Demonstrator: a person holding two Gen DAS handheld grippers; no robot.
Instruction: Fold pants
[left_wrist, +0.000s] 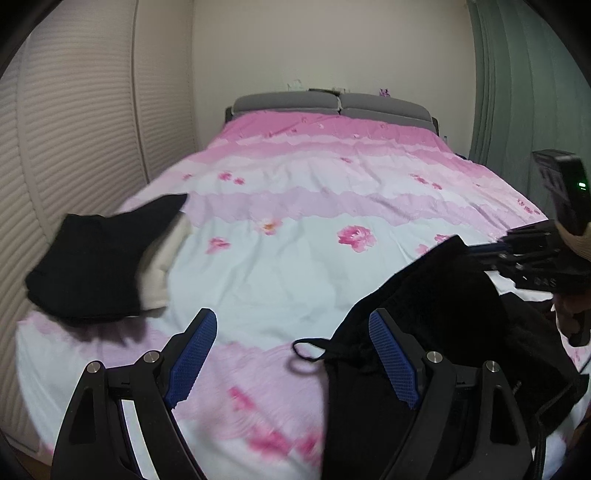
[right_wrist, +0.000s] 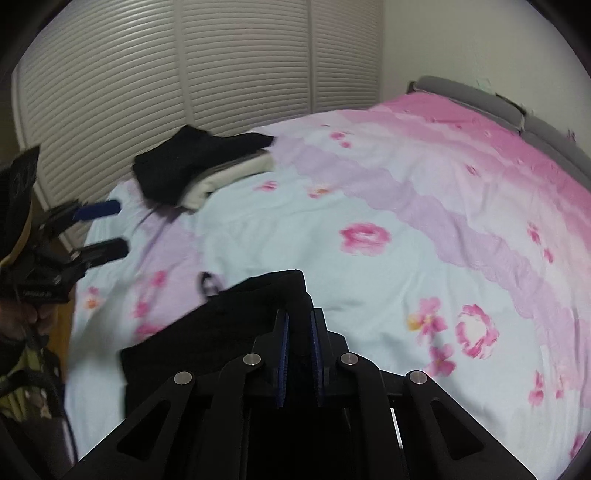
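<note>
I have the black pants (right_wrist: 221, 325) lying bunched at the near edge of the bed (right_wrist: 369, 229), on the pink flowered cover, with a drawstring loop (left_wrist: 308, 350) trailing off the waistband toward the open cover. My right hand-held gripper (right_wrist: 299, 350) has its jaws pinched nearly together on a raised edge of the pants; the cloth comes up between the blue pads (right_wrist: 283, 354), so I judge it a hold meant to lift and spread the garment before any fold. My left hand-held gripper (left_wrist: 291, 358) stands with its jaws wide apart and nothing between them; its right finger sits over the black fabric while the other hangs above bare cover, which looks to me like a line-up for the waistband on that side. Both grippers tilt down toward the bed from its foot. Off to the left, near the slatted wardrobe doors (right_wrist: 184, 74), a stack of folded clothes (left_wrist: 96, 262), black over white, lies well apart from the pants, likely the place for finished pieces. Folding itself is not yet begun, by my reading.
</note>
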